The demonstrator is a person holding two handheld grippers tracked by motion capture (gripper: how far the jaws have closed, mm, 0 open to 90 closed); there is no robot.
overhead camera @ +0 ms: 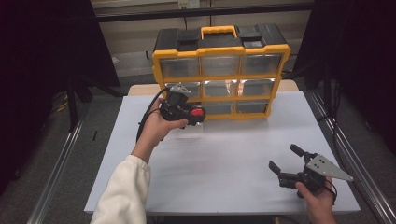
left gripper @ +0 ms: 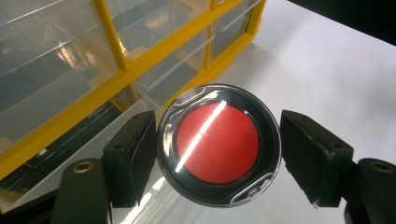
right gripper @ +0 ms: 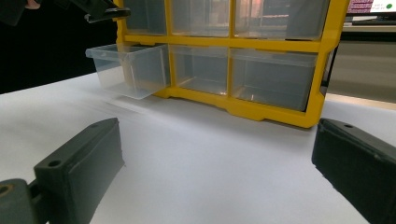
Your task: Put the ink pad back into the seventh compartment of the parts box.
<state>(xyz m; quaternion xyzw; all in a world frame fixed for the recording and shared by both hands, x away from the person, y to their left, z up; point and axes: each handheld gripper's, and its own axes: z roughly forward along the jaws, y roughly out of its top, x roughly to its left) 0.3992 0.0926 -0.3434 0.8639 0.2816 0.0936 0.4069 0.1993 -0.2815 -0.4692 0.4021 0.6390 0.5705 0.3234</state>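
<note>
A yellow box (overhead camera: 220,70) with clear drawers stands at the far side of the white table (overhead camera: 224,168). It has a black top and a yellow handle (overhead camera: 218,31). Everything here is told from that box.

The left gripper (overhead camera: 194,114) is held by the left hand (overhead camera: 156,126) just in front of the box, at its bottom left corner. Between its jaws is a round tin (left gripper: 219,144) with a red middle, a black ring and a shiny clear lid. In the left gripper view the left pad (left gripper: 140,149) sits right at the tin's edge, and the right pad (left gripper: 306,154) stands a little way off it, so I cannot tell if the jaws are squeezing the tin.

The bottom left drawer (right gripper: 128,70) of the box is pulled out. The tin is in the air over this drawer, near the front of the box.

The right gripper (overhead camera: 285,161) is well away from the box, near the front right corner of the table, in the right hand (overhead camera: 320,203). It points toward the box. Its jaws are spread wide with nothing between them, just bare table.

A white sleeve (overhead camera: 123,191) covers the left arm.
</note>
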